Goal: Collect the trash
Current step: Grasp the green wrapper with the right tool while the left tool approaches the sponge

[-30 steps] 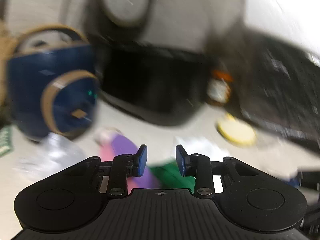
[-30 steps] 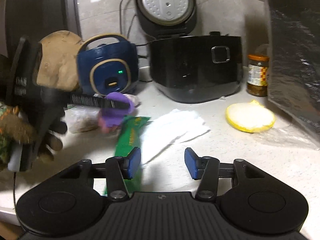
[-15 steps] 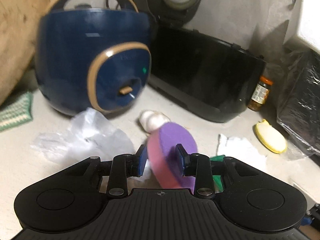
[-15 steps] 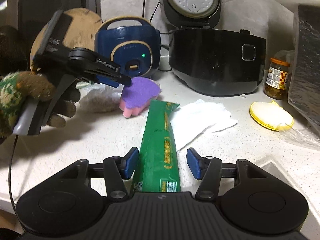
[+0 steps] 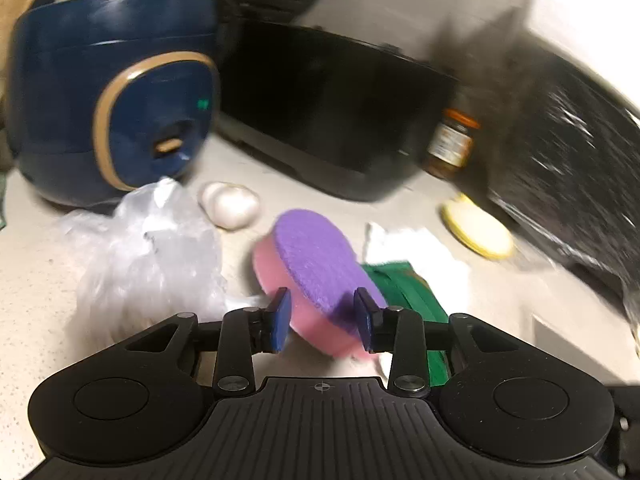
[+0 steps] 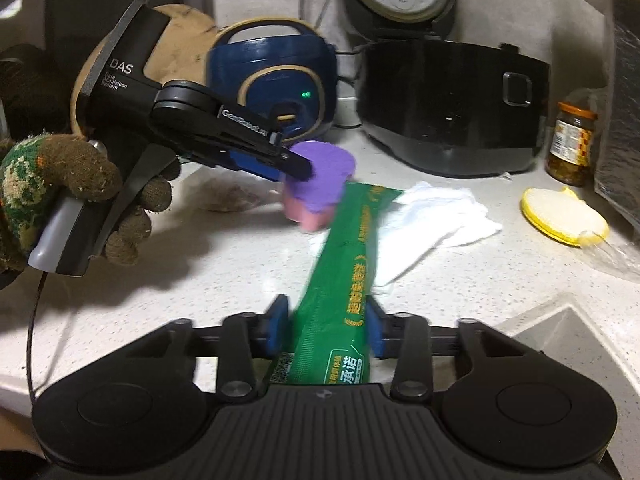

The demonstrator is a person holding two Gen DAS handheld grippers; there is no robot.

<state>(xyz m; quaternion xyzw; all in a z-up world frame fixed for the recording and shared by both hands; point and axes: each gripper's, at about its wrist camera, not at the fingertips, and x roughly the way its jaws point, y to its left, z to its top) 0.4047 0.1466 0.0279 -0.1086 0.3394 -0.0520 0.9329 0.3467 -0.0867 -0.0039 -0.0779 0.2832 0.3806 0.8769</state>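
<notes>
A round sponge (image 5: 316, 256), purple on top and pink below, stands tilted on the pale counter (image 6: 200, 280). My left gripper (image 5: 323, 320) has its opening jaws on either side of the sponge's near end, which still fills the gap between the pads. In the right wrist view the left gripper (image 6: 298, 164) sits in a gloved hand (image 6: 52, 184). There the sponge (image 6: 320, 176) leans on the far end of a long green packet (image 6: 344, 264). My right gripper (image 6: 327, 330) is closing on the packet's near end, with both pads against its sides.
Crumpled white tissue (image 6: 440, 216) lies under the packet. A clear plastic bag (image 5: 148, 248) and a white garlic bulb (image 5: 230, 204) lie in front of the blue cooker (image 6: 276, 80). A black cooker (image 6: 452, 104), a jar (image 6: 572, 140), a yellow pad (image 6: 564, 216) and a sink corner (image 6: 560, 344) are to the right.
The left gripper carried the sponge to the right, lowered it towards the counter and widened a little. The right gripper slid over the green packet's near end and narrowed onto it.
</notes>
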